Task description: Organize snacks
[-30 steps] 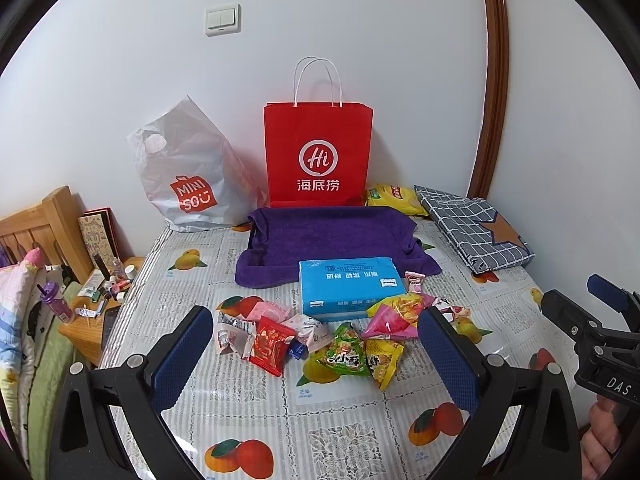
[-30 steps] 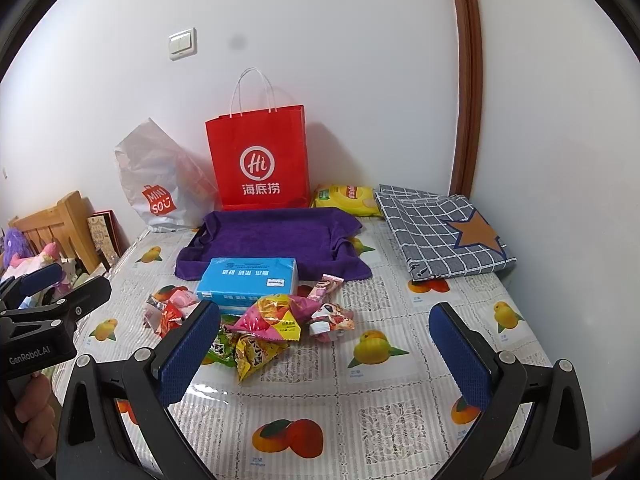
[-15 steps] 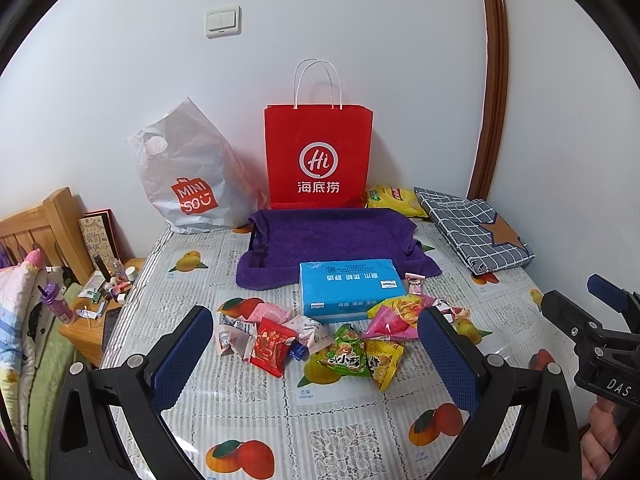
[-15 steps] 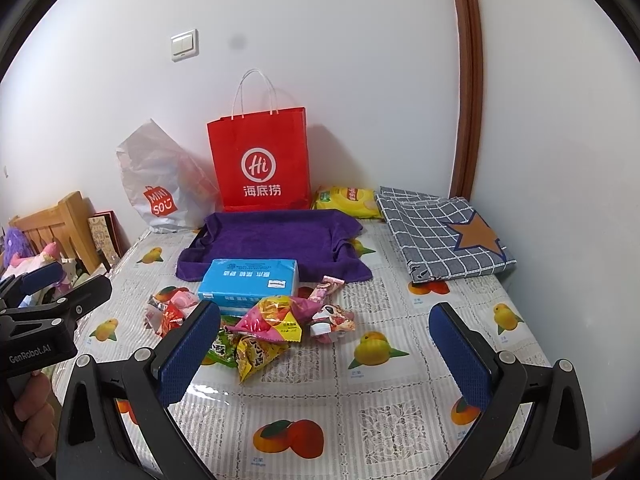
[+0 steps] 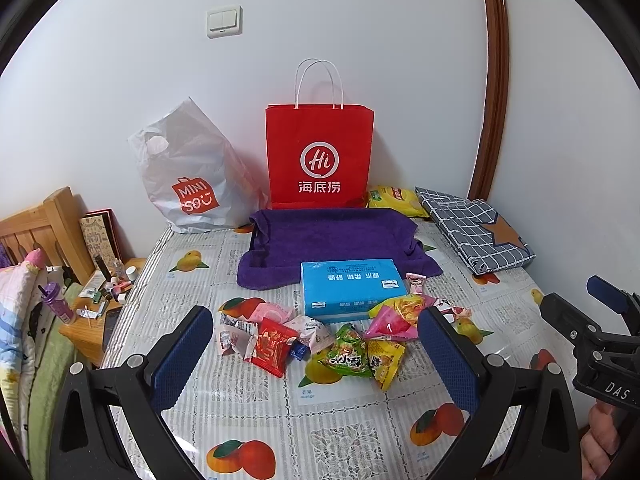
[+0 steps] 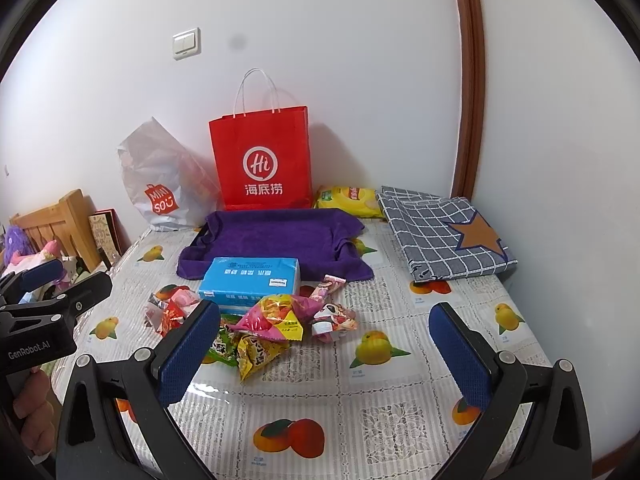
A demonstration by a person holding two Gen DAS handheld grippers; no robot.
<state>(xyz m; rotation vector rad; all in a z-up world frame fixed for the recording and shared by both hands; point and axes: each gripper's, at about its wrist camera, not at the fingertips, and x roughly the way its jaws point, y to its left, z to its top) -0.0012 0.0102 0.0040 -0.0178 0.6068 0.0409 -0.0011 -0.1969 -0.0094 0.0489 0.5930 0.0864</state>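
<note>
Left wrist view shows both the left claw (image 5: pixel 316 354) and right claw (image 6: pixel 324 344) spread wide, empty, hovering short of the heap of crinkly foil snack packets (image 5: pixel 344 336) just ahead: sorting unstarted, so next descend onto one packet.

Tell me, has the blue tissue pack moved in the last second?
No. The blue tissue pack still overlaps the purple towel's front edge, with the snack packets just before it.

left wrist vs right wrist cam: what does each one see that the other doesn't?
Left wrist only: the bedside shelf cluttered with small bottles, a purple cup, and the right gripper at its edge. Right wrist only: a purple plush toy and the left gripper. Both: the snack pile, blue tissue pack, purple towel, red paper bag and Miniso bag.
</note>
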